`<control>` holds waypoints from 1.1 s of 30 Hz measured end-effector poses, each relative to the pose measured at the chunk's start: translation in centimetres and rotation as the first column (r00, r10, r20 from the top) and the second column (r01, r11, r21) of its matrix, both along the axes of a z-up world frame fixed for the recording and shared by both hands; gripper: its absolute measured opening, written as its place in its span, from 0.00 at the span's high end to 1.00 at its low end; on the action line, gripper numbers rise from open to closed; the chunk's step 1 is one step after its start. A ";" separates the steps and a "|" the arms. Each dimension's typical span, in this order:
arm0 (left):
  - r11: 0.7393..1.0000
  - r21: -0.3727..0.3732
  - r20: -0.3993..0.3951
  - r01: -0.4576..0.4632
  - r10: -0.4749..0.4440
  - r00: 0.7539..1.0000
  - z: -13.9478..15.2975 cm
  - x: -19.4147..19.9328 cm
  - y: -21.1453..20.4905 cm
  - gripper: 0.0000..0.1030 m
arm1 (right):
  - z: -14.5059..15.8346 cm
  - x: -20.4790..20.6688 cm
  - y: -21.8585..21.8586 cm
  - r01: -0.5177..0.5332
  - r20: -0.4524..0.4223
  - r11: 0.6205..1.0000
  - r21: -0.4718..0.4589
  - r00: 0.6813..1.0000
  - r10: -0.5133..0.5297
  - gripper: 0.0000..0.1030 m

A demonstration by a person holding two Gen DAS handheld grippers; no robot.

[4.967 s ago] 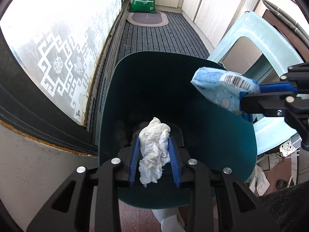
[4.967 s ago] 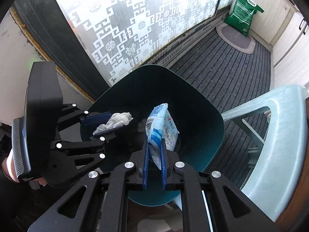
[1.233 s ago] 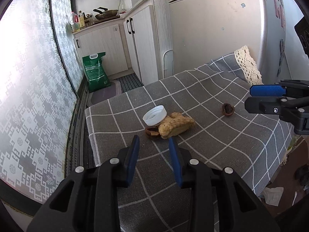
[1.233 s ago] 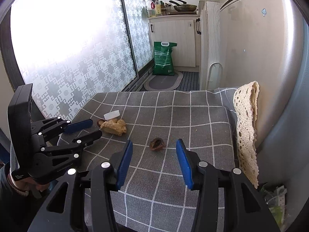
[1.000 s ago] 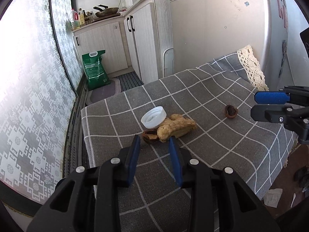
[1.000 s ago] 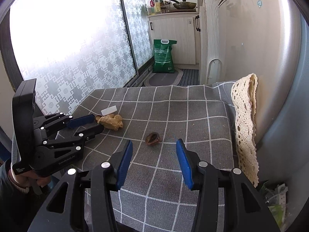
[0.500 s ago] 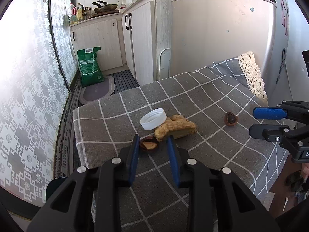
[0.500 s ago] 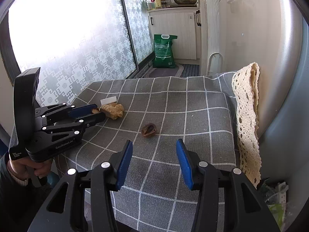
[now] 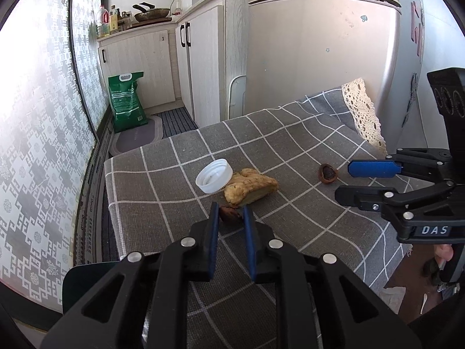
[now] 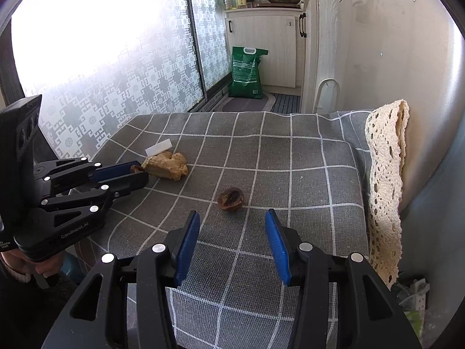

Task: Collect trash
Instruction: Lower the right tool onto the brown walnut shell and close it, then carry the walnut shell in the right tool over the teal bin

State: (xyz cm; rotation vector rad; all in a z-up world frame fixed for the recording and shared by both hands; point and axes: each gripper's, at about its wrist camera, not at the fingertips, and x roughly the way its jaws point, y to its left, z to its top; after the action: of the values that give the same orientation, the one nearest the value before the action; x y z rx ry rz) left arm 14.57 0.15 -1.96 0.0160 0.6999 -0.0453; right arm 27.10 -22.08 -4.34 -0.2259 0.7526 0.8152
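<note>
Left wrist view: the left tool [image 9: 229,218] sits on the grey checked tabletop [image 9: 290,151], its jaws just closing on a small brown shell [image 9: 228,214] that lies between the blue pads; whether the pads press it cannot be told. Touching it at 1 o'clock is a ginger piece [image 9: 250,186], with a white cap [image 9: 214,175] at 11 o'clock. A second shell [image 9: 328,173] lies at 2 o'clock beside the right tool [image 9: 353,181].

Right wrist view: the right tool [image 10: 232,229] hovers with jaws apart, empty, the second shell [image 10: 231,198] at 12 o'clock just beyond its tips. At 10 o'clock the left tool [image 10: 138,173] meets the small shell [image 10: 136,168] beside the ginger [image 10: 168,165].
</note>
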 end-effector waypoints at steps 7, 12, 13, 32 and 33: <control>0.999 -0.036 0.067 -0.004 0.006 0.998 1.4 -1.5 1.2 0.83 | -0.3 0.1 1.3 0.007 0.020 1.000 -0.029 1.000 -0.007 0.59; 0.997 -0.063 0.096 -0.035 0.041 0.995 2.1 -2.4 2.8 0.82 | -0.4 0.1 2.3 0.010 0.023 0.999 -0.045 1.000 -0.009 0.61; 0.997 -0.068 0.101 -0.038 0.044 0.994 2.2 -2.7 3.1 0.82 | -0.3 0.2 2.3 0.015 0.021 0.999 -0.044 1.000 -0.014 0.61; 0.984 -0.115 0.168 -0.137 0.156 0.974 3.8 -6.3 8.6 0.82 | 1.3 -0.3 3.7 0.053 0.042 0.997 -0.061 0.998 -0.050 0.81; 0.983 -0.116 0.169 -0.143 0.161 0.972 3.8 -6.5 8.8 0.82 | 1.8 -0.6 3.8 0.051 0.046 0.997 -0.053 0.998 -0.048 0.81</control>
State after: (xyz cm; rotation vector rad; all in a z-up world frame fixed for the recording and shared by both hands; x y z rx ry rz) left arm 8.11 8.96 1.83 -0.1318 0.5176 0.0668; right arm 26.54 -18.32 -2.58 -0.2719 0.7358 0.7411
